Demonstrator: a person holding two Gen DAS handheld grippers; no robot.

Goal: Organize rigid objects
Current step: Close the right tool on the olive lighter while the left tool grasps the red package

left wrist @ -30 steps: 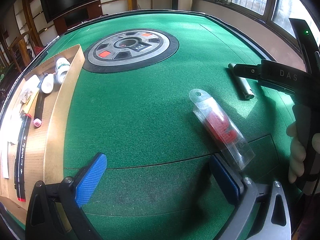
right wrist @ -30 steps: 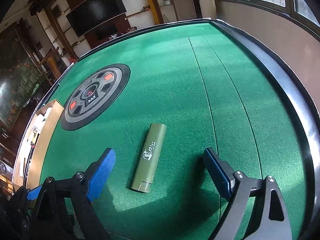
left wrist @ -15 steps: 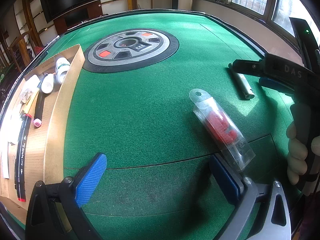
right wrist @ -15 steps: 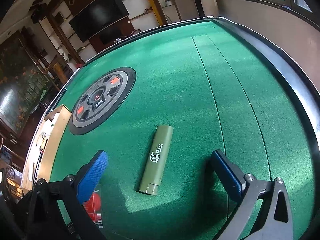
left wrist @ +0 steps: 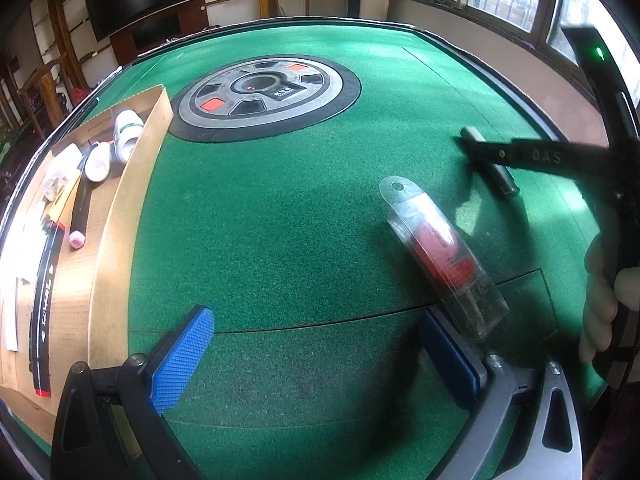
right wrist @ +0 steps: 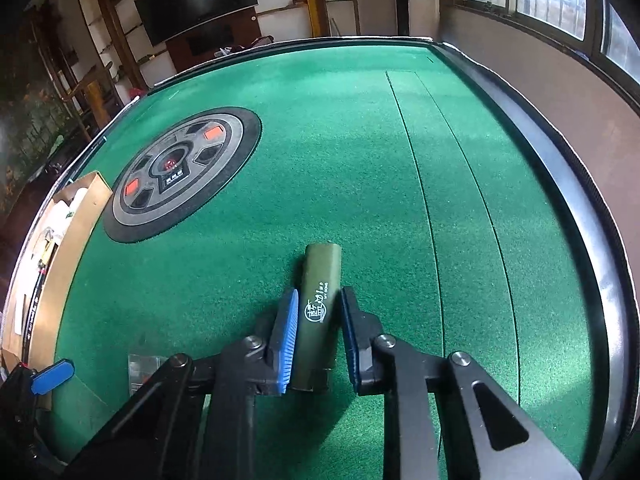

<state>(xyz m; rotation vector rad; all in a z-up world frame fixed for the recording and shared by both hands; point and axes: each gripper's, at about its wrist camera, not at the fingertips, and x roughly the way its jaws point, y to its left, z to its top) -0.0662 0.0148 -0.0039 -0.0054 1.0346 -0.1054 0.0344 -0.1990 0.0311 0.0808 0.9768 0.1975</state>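
Left wrist view first. Left gripper (left wrist: pixel 316 354) hangs over the green felt table (left wrist: pixel 280 220), blue pads spread wide, nothing between them. A clear plastic case with red contents (left wrist: pixel 442 254) lies on the felt ahead of the right-hand pad; its near end sits just beside that pad's outer side, and contact cannot be made out. Off to the gripper's left a cardboard box (left wrist: pixel 120 216) holds white bottles, a black strip and other small items. Far ahead, a round grey and black panel (left wrist: pixel 264 94) is set into the felt. To the right, the right gripper (left wrist: pixel 480 152) reaches in from the side, a hand (left wrist: pixel 600 300) around its handle; its dark fingers lie across an olive green tube (left wrist: pixel 502 178), whose near end pokes out below them.

Right wrist view. Right gripper (right wrist: pixel 318 332) has just been closing, and its blue pads now pinch the olive green tube (right wrist: pixel 320 304) on both sides about mid-length. The tube points away from the gripper, lengthwise along the fingers, white lettering on top; whether it rests on the felt cannot be told. The cardboard box (right wrist: pixel 86 216) shows far left, the round panel (right wrist: pixel 180 172) ahead and left. One blue pad of the left gripper (right wrist: pixel 52 376) shows at the lower left edge.
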